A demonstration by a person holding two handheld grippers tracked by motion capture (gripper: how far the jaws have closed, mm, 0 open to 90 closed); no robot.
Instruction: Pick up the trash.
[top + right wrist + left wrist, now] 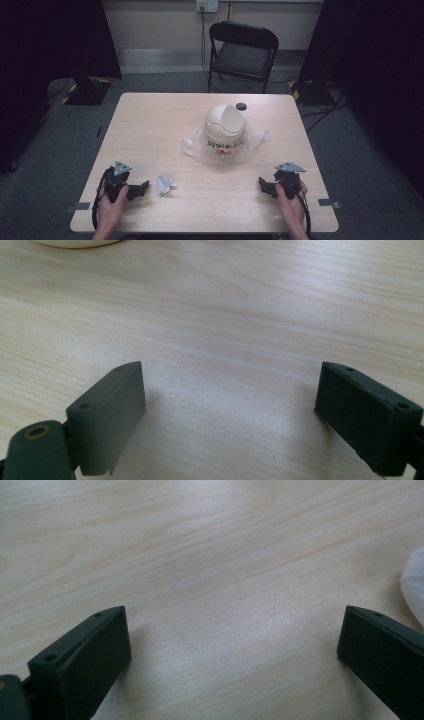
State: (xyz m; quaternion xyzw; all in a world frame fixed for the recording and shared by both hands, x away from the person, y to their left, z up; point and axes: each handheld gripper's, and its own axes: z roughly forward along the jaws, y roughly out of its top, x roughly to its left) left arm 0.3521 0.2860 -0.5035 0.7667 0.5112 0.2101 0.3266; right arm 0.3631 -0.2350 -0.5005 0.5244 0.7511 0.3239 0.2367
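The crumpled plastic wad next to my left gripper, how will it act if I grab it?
The crumpled plastic wad looks thin and light, so it would probably squash between the jaws rather than resist. A push from the open left gripper would likely send it skidding across the smooth table.

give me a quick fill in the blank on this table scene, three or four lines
1. The bin stands on a clear plastic ____.
2. The crumpled wad lies nearest the ____ tool.
3. Both tools, left and right, have their jaws ____.
4. Behind the table stands a black folding ____.

Missing words: bag; left; open; chair
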